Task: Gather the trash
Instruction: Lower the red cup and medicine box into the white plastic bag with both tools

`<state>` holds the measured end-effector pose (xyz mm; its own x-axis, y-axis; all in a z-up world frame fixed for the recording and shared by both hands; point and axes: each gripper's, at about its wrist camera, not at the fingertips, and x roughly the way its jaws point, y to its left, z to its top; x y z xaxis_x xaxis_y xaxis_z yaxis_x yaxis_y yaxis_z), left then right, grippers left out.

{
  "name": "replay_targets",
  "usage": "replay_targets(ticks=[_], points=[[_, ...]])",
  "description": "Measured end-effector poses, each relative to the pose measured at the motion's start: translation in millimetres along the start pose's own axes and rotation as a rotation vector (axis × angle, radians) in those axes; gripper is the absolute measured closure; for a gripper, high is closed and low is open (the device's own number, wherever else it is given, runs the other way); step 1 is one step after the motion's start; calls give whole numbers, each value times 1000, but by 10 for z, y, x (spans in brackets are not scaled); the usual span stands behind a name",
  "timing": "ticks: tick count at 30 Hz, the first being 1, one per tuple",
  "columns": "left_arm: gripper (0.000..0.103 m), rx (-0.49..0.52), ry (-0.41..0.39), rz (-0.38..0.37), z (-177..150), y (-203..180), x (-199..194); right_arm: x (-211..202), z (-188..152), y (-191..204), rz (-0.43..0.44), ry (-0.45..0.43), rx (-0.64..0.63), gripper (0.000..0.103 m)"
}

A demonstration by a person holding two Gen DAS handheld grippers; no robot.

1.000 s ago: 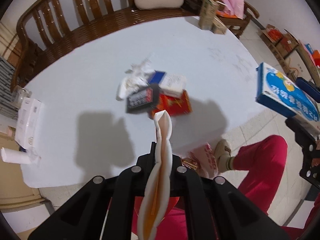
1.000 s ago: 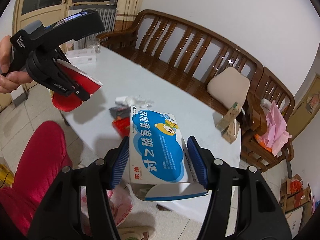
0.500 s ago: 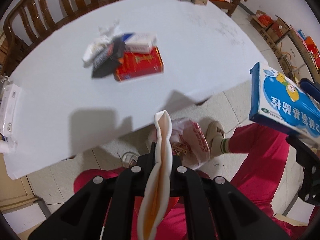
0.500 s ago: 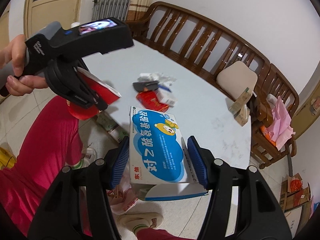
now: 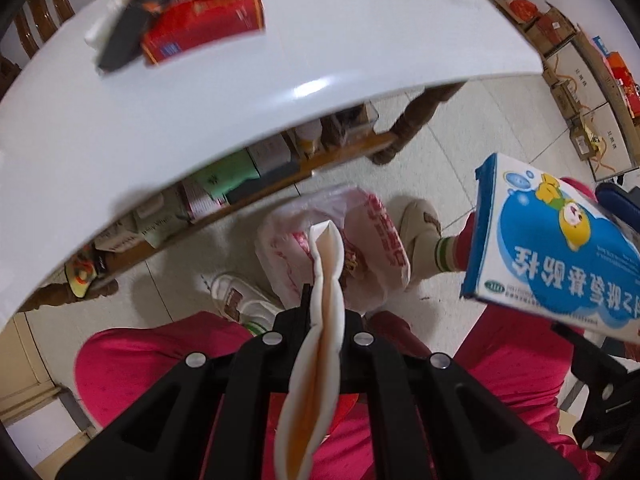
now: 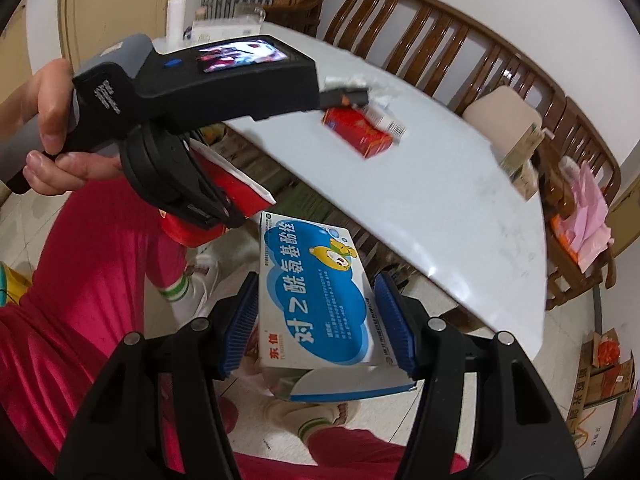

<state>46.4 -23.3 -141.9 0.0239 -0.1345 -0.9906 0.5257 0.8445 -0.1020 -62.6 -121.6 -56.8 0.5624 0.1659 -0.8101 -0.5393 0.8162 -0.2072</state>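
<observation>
My left gripper [image 5: 320,320] is shut on a flattened red and white paper carton [image 5: 320,320], held off the table's front edge above a white and red plastic bag [image 5: 376,248] on the floor. The left gripper also shows in the right wrist view [image 6: 224,212] with the carton [image 6: 236,188]. My right gripper [image 6: 316,320] is shut on a blue and white medicine box [image 6: 312,292], also seen at right in the left wrist view [image 5: 552,252]. A red box [image 5: 204,24], a black packet [image 5: 128,32] and crumpled white paper [image 6: 376,96] lie on the white table [image 5: 280,64].
A wooden bench [image 6: 440,28] with a beige cushion [image 6: 504,112] runs behind the table. The person's red trousers [image 5: 152,360] and shoes [image 5: 236,300] are below the grippers. A shelf with boxes [image 5: 224,184] sits under the table. Cardboard boxes [image 5: 576,64] stand at right.
Both grippers have moved back off the table and tilted down toward the floor. The plastic bag now lies straight under the left gripper's carton. Both keep their hold.
</observation>
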Motion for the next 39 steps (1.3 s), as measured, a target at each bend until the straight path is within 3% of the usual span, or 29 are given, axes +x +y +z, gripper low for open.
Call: replay_targets(ticks=[16,39], points=[[97,5,99,-38,-123,-112,816,693,-418,192,70,139,21,45],[97,-14,293,-112,134,-11,1996,1766,-742,316,136,300,-6,45]])
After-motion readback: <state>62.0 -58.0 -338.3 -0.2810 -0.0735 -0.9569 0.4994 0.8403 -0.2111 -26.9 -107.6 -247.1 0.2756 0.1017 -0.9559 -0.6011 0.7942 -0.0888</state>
